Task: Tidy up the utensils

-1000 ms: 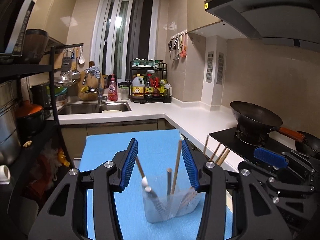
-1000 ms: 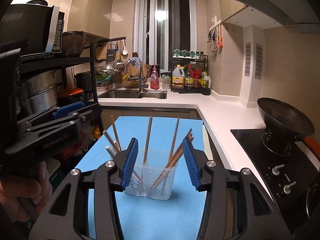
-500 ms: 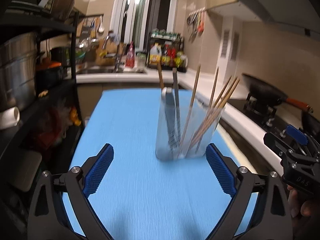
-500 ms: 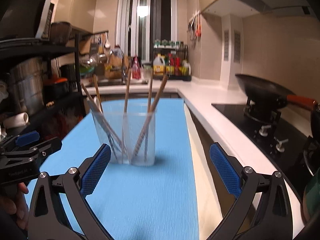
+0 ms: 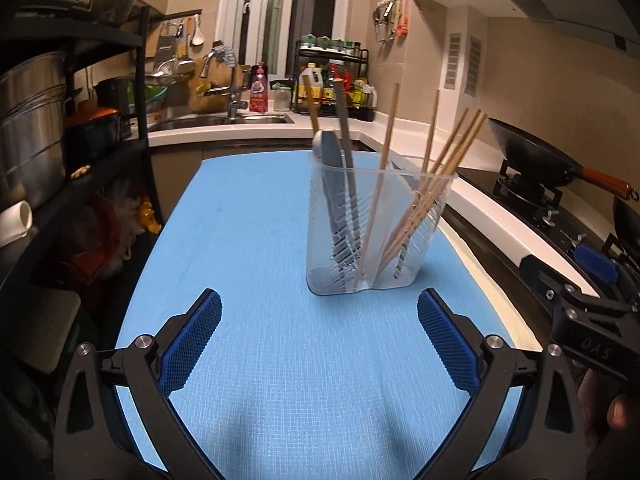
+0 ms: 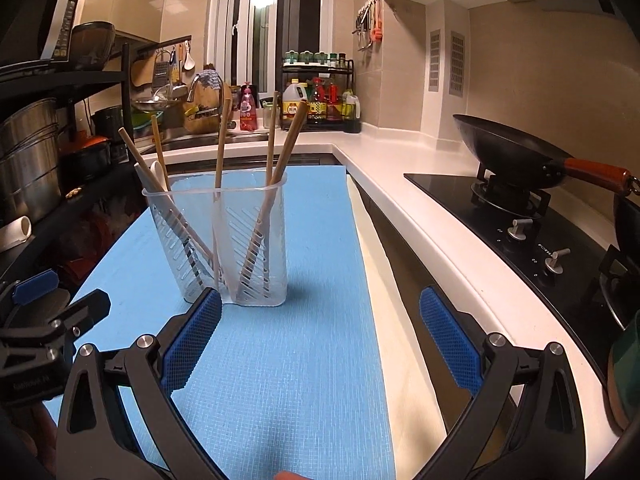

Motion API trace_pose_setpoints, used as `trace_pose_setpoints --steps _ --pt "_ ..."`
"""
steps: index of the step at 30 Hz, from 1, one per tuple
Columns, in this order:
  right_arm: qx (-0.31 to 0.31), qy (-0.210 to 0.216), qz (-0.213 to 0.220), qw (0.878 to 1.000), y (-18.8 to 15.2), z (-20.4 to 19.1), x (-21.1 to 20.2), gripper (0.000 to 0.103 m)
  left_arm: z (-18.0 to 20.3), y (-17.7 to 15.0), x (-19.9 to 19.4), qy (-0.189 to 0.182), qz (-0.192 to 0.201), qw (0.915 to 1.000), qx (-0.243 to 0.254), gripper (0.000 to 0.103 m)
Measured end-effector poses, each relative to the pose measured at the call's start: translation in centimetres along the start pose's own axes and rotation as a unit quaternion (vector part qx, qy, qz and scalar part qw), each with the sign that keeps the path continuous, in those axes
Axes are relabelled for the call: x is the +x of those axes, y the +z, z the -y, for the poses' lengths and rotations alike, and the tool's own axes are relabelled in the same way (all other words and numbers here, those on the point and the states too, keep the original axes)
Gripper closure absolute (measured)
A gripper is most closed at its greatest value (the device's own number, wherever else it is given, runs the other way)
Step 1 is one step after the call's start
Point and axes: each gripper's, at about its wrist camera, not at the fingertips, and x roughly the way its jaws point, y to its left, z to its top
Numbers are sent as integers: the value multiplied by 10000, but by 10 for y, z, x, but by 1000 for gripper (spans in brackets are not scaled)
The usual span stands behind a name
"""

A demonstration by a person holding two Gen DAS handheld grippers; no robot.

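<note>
While both grippers gape empty: spoon [image 6: 159, 173] plain only to right gripper [image 6: 320, 338], grey utensils [image 5: 338, 168] only to left gripper [image 5: 319, 340].

utensil tips blur behind the holder's [image 5: 376, 240] slats; bottle labels [image 6: 316, 108] unreadable.

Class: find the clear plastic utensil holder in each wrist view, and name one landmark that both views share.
Left wrist: utensil holder right of centre on the blue mat, ahead of the open left gripper.
Right wrist: holder left of centre, just beyond the left pad.
Shared landmark: black wok on the stove.
</note>
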Motion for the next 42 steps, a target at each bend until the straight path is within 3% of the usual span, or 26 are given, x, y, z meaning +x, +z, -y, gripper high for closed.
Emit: trace_pose_setpoints --steps 42 --pt "-42 -116 106 9999 -1 1 -2 5 7 -1 -8 -109 180 9998 68 8"
